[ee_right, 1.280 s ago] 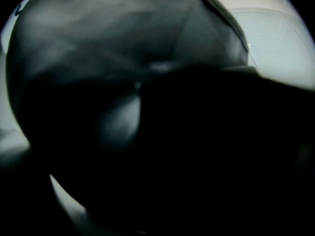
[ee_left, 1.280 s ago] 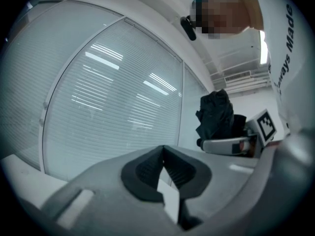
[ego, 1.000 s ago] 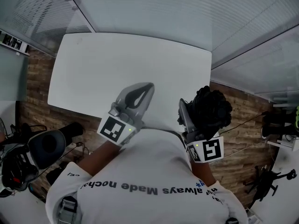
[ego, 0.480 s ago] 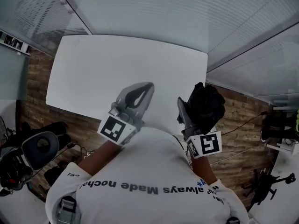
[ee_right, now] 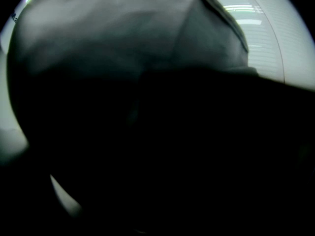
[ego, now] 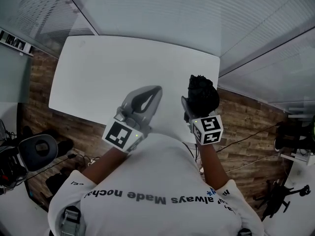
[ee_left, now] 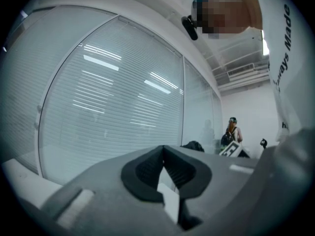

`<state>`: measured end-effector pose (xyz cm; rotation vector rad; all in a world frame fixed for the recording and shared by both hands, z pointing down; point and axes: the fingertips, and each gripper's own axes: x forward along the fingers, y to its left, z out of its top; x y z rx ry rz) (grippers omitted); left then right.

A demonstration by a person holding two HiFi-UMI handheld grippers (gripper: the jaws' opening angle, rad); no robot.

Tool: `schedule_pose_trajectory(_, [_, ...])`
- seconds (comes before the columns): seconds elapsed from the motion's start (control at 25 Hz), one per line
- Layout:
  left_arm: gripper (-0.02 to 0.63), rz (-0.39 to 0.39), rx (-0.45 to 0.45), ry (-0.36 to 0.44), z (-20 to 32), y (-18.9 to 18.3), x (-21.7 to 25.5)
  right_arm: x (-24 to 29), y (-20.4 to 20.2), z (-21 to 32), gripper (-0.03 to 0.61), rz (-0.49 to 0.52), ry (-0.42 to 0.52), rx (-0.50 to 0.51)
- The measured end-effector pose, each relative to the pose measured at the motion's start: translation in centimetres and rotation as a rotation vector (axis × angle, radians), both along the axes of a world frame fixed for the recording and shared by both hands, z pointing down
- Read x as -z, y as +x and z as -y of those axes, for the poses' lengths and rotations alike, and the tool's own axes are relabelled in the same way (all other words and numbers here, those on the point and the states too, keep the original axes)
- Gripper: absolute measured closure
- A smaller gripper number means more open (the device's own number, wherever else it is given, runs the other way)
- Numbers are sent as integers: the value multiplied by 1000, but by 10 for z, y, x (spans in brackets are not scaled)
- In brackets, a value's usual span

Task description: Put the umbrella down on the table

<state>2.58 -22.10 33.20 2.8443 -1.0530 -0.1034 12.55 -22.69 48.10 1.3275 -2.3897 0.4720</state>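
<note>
A black folded umbrella [ego: 202, 93] is bunched in my right gripper [ego: 192, 107], which is shut on it just over the right end of the white table [ego: 108, 68]. In the right gripper view the umbrella's dark fabric [ee_right: 162, 146] fills nearly the whole picture and hides the jaws. My left gripper [ego: 155, 90] hovers over the table's near edge, shut, with nothing between its fingers [ee_left: 147, 168]. In the left gripper view the umbrella [ee_left: 193, 145] shows small at the right, beside the right gripper's marker cube [ee_left: 230, 150].
A glass wall with blinds [ego: 172, 14] runs along the far side of the table. An office chair [ego: 37, 149] and cables lie on the wooden floor at the left. More gear stands on the floor at the right [ego: 283, 193]. A person [ee_left: 230, 132] stands far off.
My right gripper has swung the umbrella left and downward, from over the floor to the table's right end. The left gripper has stayed where it was.
</note>
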Motion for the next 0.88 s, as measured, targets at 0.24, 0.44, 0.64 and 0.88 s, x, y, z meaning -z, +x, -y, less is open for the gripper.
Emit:
schedule_pose_trajectory(0.24, [611, 0, 6, -5, -2, 0, -1, -59, 1, 15, 353, -49, -139, 19])
schedule_pose_trajectory(0.44, [611, 0, 7, -9, -1, -4, -2, -108, -2, 29, 353, -84, -255, 28])
schedule_pose_trajectory(0.64, [611, 4, 12, -18, -7, -4, -5, -144, -2, 35, 353, -108, -370, 40])
schedule_pose_trajectory(0.88, [611, 5, 13, -23, -9, -6, -7, -193, -9, 42, 353, -195, -496, 81])
